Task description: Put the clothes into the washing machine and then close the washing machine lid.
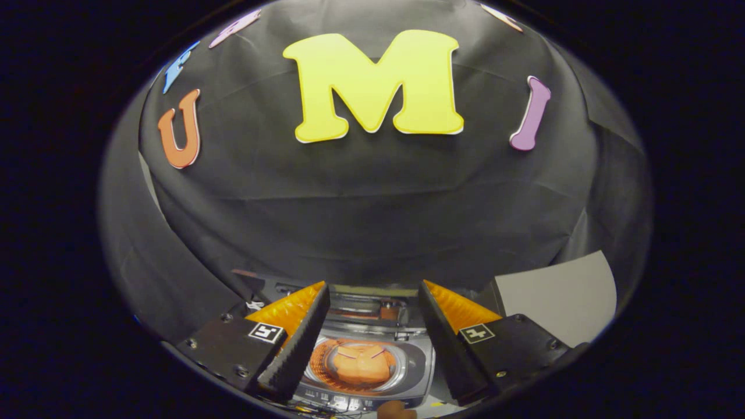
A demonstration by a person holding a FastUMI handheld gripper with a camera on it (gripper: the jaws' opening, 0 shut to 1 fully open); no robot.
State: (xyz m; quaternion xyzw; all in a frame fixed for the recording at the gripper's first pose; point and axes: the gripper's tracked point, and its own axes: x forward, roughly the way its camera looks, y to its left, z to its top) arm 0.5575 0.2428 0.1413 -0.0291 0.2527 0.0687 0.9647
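Gripper: we are seeing the gripper (pixel 372 326) hanging over the washer, its two fingers (pixel 297 343) spread wide apart with nothing between the pads.
Jaws: they are standing wide, pressing on nothing, and touching neither the washer nor the clothes as far as we can tell.
Washer: the washer (pixel 416 364) is lying below and between the jaws, and we are looking down into it from above.
Drum: the round drum (pixel 317 364) is showing in the gap between the fingers, its opening uncovered.
Clothes: the clothes (pixel 361 362), an orange bundle, are sitting inside the drum, between the two fingers and under them, well apart from the pads.
Lid: the lid (pixel 366 305) is standing raised just beyond the drum, ahead of the fingertips; we are seeing an orange reflection in it.
Panel: a strip of controls (pixel 343 401) is running along the washer's near edge, behind the fingertips; we cannot make out the details.
Board: a pale grey board (pixel 559 297) is lying beyond the right finger, to the side of the washer.
Wall: the black cloth wall (pixel 372 215) is rising beyond the lid, ahead of both jaws.
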